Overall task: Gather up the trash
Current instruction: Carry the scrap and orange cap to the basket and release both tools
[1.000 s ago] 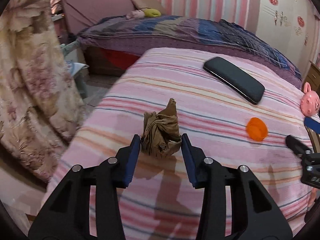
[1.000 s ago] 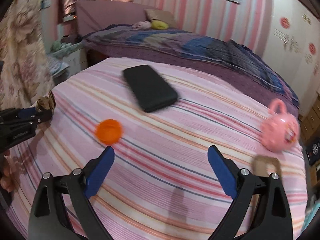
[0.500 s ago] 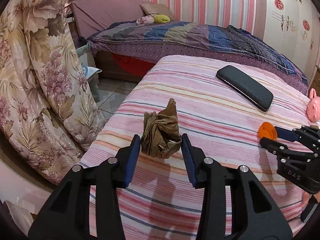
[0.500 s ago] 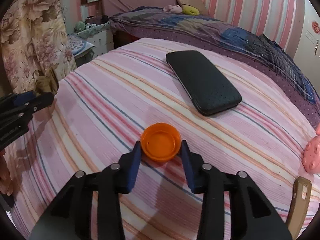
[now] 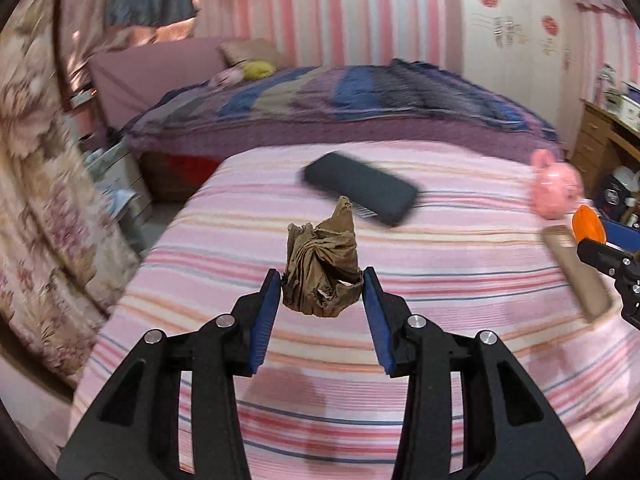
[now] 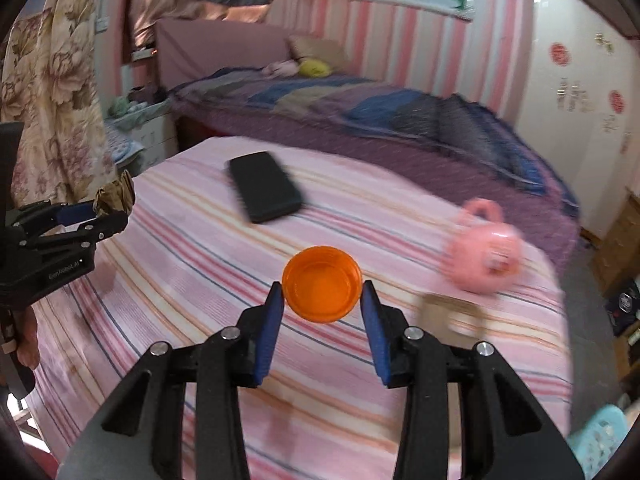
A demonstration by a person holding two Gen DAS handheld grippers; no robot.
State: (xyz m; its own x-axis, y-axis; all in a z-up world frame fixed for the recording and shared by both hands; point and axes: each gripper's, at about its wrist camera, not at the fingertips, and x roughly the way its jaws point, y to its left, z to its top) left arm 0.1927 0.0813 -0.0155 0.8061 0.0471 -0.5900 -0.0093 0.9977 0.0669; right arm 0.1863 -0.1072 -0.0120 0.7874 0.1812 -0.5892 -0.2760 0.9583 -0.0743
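A crumpled brown paper wad point(image 5: 320, 264) is clamped between the blue pads of my left gripper point(image 5: 322, 288) and hangs above the pink striped bedspread point(image 5: 440, 292). My right gripper point(image 6: 322, 300) is shut on an orange plastic cap point(image 6: 322, 290), whose open side faces the camera, and holds it clear of the bed. In the right wrist view, the left gripper point(image 6: 108, 216) and its paper wad point(image 6: 116, 196) show at the left edge. In the left wrist view, the cap point(image 5: 586, 224) and the right gripper point(image 5: 604, 246) show at the right edge.
A black case point(image 6: 266, 186) lies on the far part of the bed. A pink pig toy point(image 6: 486, 256) and a tan flat strap point(image 6: 452, 312) are on its right side. A floral curtain point(image 5: 40, 200) hangs left, a light blue basket point(image 6: 600, 440) stands on the floor at the right, and a second bed stands behind.
The right gripper went from wide open to closed on the orange cap and lifted it off the bed. The left gripper rose with the paper wad still in it.
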